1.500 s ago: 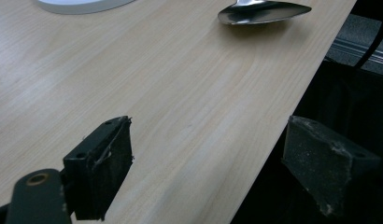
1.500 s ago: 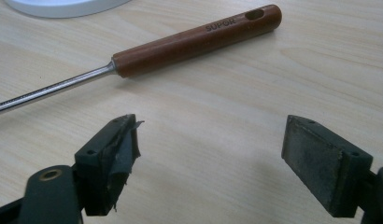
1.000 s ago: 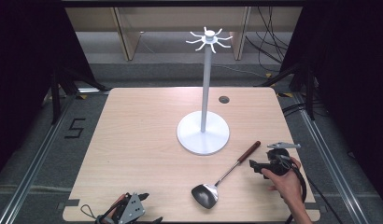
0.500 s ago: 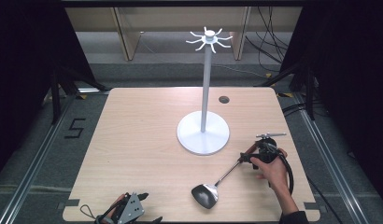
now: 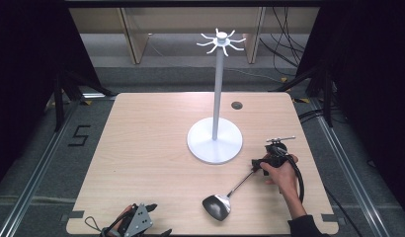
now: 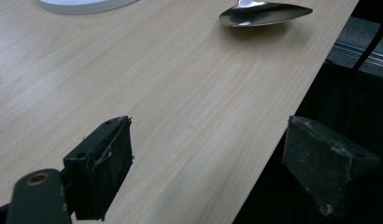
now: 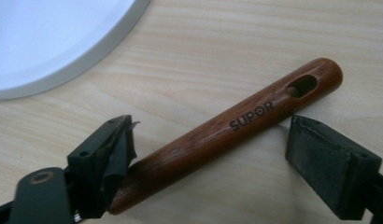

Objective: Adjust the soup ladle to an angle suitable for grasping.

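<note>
Right gripper [image 7: 208, 154] jaws apart, straddling the ladle [image 5: 225, 197] handle [image 7: 227, 140] for a grasp. Left gripper [image 6: 222, 172] spread, idle at table [image 5: 141, 148] edge.

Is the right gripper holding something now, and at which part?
Nothing is held yet. The right gripper is open, its jaws on either side of the ladle's wooden handle, not clamped on it.

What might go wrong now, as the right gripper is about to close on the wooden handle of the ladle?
1. The brown wooden ladle handle lies slantwise between the right gripper's open fingers, so closing may twist it or let it slip.
2. The steel ladle bowl rests near the table edge; a swing could push it off.
3. The white round stand base is close, so a lift might strike it.
</note>
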A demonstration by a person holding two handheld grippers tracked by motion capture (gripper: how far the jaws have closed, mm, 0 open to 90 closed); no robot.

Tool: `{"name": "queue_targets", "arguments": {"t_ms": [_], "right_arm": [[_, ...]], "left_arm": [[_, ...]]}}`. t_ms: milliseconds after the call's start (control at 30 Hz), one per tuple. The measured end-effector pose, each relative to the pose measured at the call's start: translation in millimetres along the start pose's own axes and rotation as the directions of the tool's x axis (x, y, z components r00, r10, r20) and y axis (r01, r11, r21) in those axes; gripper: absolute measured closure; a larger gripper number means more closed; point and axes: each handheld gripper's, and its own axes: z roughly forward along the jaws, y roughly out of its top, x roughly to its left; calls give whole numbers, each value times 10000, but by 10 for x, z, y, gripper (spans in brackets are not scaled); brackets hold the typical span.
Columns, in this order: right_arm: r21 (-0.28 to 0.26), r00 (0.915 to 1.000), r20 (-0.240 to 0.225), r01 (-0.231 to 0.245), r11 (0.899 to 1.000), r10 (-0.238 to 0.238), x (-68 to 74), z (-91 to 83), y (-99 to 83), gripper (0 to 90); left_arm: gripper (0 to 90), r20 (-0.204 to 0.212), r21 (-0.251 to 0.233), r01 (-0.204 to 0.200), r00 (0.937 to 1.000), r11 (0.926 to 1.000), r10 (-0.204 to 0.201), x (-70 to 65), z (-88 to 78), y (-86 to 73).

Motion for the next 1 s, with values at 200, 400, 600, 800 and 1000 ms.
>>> {"name": "queue_targets", "arguments": {"t_ms": [200, 400, 600, 800, 1000], "right_arm": [[677, 9998, 195, -3, 9977, -10, 40, 33, 132, 158], [1519, 9991, 218, -396, 9876, 367, 65, 31, 270, 235], [1991, 9981, 7, -597, 9782, 608, 8, 33, 380, 350], [2259, 9993, 265, -311, 9737, 257, -17, 71, 460, 454], [2585, 9993, 348, -251, 9657, 167, 52, 81, 513, 541]], "left_arm": [[150, -247, -261, 104, 9996, 9996, -111, -8, 7, -1], [150, -178, -309, 150, 9997, 9994, -155, -13, 18, 0], [151, -257, -95, -128, 9996, 9999, 125, 3, 14, 4], [151, -159, -110, -97, 9998, 9999, 95, 2, 15, 10], [151, -194, -69, -183, 9996, 9998, 181, 5, 19, 13]]}}
